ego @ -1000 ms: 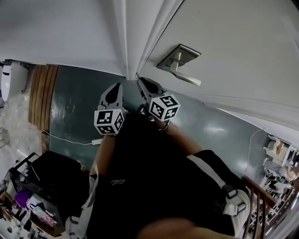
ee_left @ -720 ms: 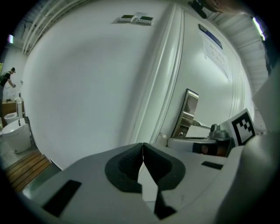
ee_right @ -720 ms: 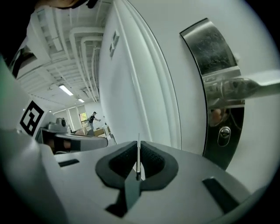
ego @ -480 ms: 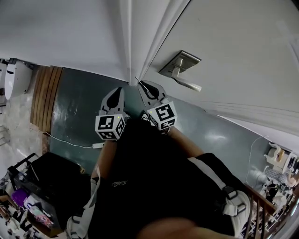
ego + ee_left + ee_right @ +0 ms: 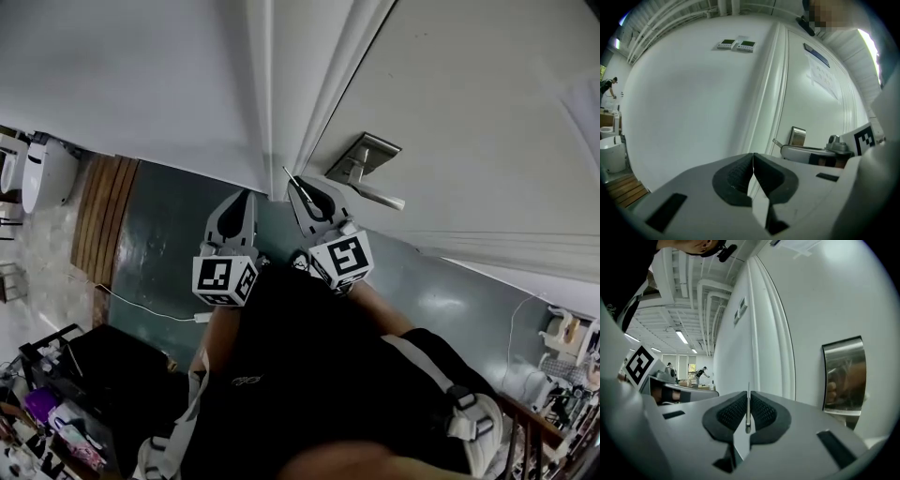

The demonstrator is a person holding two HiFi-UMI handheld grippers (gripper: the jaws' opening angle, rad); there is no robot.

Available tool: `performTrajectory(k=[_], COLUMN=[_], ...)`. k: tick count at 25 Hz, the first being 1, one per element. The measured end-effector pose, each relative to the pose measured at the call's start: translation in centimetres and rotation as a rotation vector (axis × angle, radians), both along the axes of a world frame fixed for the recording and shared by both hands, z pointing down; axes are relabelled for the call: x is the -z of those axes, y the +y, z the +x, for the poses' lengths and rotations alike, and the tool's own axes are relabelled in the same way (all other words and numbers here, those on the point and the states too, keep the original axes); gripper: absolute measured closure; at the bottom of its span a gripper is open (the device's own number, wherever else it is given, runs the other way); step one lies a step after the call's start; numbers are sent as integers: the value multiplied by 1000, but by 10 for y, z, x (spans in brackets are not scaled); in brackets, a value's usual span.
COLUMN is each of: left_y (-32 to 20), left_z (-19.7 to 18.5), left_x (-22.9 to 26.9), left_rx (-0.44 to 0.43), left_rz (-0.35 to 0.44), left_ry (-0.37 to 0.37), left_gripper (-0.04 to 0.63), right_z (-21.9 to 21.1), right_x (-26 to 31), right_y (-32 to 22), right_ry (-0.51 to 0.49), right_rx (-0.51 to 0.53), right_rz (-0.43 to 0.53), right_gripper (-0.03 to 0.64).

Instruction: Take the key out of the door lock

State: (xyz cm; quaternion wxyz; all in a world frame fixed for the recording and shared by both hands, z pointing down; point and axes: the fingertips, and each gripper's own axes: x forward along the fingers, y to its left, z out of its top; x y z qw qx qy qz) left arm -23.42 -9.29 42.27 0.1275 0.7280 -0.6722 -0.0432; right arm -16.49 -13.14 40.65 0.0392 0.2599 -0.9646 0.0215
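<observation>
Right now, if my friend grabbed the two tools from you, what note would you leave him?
Left tool: shut, empty, beside the right one.
Right tool: shut on the key, with the blade poking out past the tips.
Door handle and its metal plate: just right of the right tool, nothing touching them.
Done: the key looks free of the door.
Left: probably only to carry it clear.

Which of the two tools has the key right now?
The right tool: a thin metal key stands clamped between its jaws. The left tool is shut on nothing.
</observation>
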Motion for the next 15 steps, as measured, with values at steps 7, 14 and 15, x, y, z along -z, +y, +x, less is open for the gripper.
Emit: performTrajectory(k=[7,14,15], left_y=[4,-3,-2], left_z=[10,11,12], left_x=[48,80,84], left_rx=[-8,0,-3], left_rz=[89,160,168], left_ry=[-71,-114,-117], left_gripper=[571,571,571], right_z=[6,8,9], right_x=[37,64,68], right_y=[5,-1,0], right_ry=[-74,-115,-120], right_rx=[-13,-20,-22], right_rz=[33,80,87], right_gripper=[586,586,586])
